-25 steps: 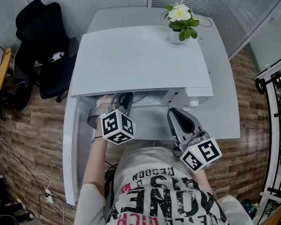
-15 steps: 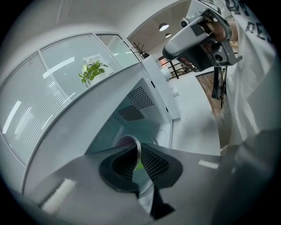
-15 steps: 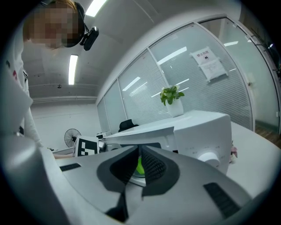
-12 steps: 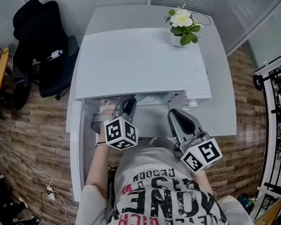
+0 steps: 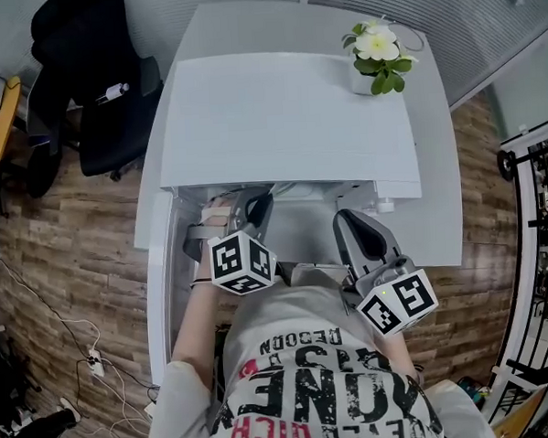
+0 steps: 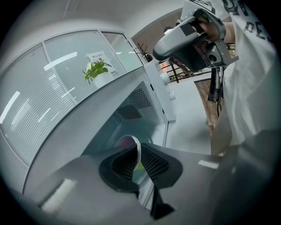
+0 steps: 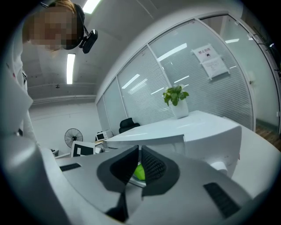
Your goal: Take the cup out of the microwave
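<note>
The white microwave (image 5: 278, 113) stands on a white table with its door (image 5: 163, 292) swung open to the left. My left gripper (image 5: 246, 206) reaches into the opening. In the left gripper view, the left gripper (image 6: 138, 154) is shut on the thin white rim of the cup (image 6: 127, 143), which sits in the cavity and shows a pinkish inside. The head view hides the cup under the microwave's top. My right gripper (image 5: 347, 221) hovers in front of the microwave's right side, jaws together with nothing held. In the right gripper view a green patch shows behind the right gripper's (image 7: 138, 163) jaws.
A potted plant (image 5: 377, 52) stands on the table behind the microwave, at the right. A black office chair (image 5: 102, 85) is on the wooden floor to the left. The person's printed shirt (image 5: 310, 376) fills the lower head view.
The left gripper has drawn back slightly toward the person, still pinching the cup's rim. The right gripper stays about where it was. The head view has drifted a little.
</note>
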### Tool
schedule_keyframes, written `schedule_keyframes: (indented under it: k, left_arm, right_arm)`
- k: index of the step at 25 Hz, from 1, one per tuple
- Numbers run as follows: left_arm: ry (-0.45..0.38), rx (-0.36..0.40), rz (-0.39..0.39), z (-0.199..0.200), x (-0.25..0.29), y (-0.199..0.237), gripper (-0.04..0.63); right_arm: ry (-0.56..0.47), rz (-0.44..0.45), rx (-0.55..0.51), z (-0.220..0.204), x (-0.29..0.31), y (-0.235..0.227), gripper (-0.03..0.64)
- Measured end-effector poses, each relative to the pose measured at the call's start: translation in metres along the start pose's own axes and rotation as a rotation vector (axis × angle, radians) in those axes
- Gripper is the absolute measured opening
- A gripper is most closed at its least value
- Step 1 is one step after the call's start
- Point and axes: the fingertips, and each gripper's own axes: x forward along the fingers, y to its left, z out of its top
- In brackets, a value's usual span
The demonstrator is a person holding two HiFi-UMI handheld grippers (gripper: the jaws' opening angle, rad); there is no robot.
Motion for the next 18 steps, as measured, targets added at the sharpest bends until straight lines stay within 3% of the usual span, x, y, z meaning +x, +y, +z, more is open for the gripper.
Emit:
schedule_keyframes:
  k: [18]
  left_arm:
    - [-0.011, 0.026, 0.007, 0.004, -0.021, -0.008, 0.037]
  right_arm:
    - [0.019, 0.018, 0.011, -0.008, 0.011, 0.001, 0.028]
